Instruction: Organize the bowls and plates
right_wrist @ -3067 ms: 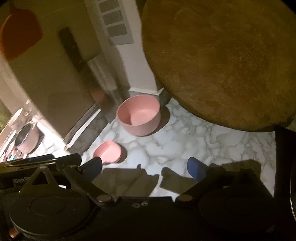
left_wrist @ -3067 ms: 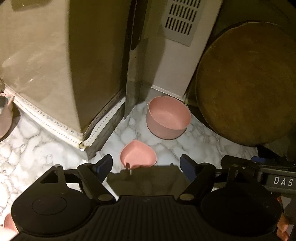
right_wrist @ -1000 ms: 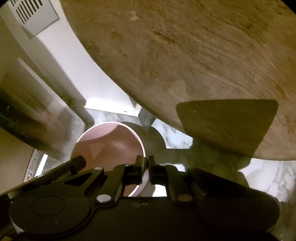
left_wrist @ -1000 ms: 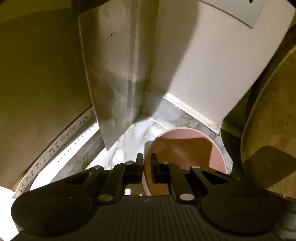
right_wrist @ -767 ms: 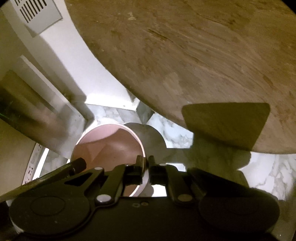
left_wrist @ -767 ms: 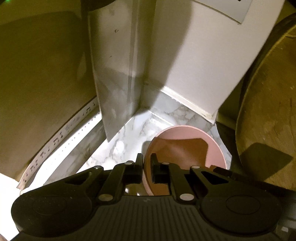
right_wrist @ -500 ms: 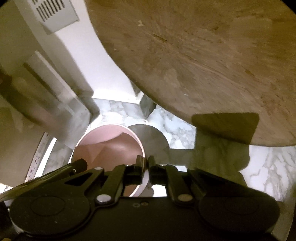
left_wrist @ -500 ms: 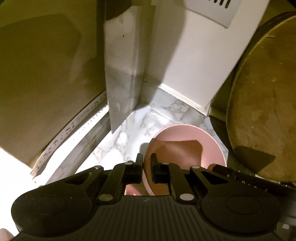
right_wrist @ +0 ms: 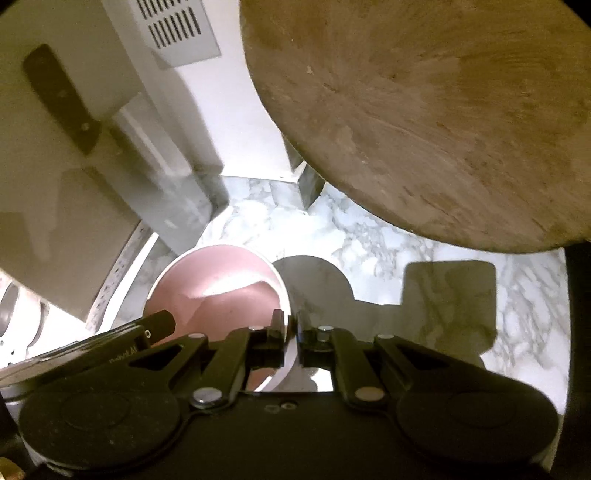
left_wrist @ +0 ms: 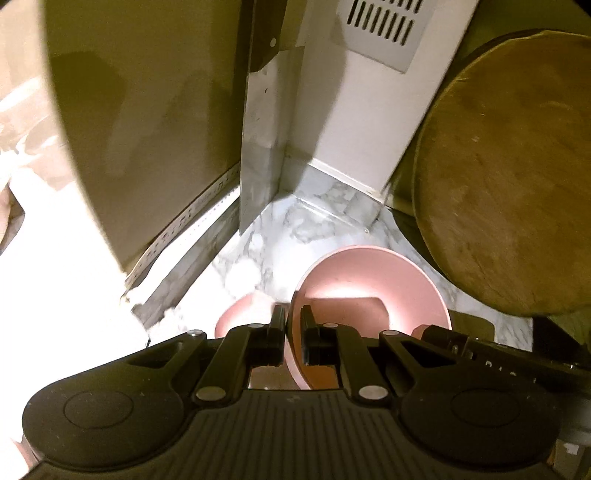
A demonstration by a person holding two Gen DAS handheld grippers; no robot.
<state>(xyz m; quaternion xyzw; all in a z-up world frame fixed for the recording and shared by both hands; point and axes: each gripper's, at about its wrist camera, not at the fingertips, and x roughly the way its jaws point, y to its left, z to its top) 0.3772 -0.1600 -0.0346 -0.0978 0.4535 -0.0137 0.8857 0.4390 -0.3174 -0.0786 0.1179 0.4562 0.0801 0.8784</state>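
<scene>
A large pink bowl is held up off the marble counter by both grippers. My left gripper is shut on the bowl's left rim. My right gripper is shut on the bowl's right rim; the bowl fills the lower left of the right wrist view. A small pink heart-shaped dish lies on the counter just below and left of the bowl, partly hidden by my left fingers.
A round wooden board leans at the right, close to the bowl. A cleaver hangs against the wall in the corner. A white box with a vent stands behind. A beige panel is on the left.
Both grippers closed on the bowl's rim and have pulled it back and up from the corner. The heart-shaped dish has come into view beneath it.
</scene>
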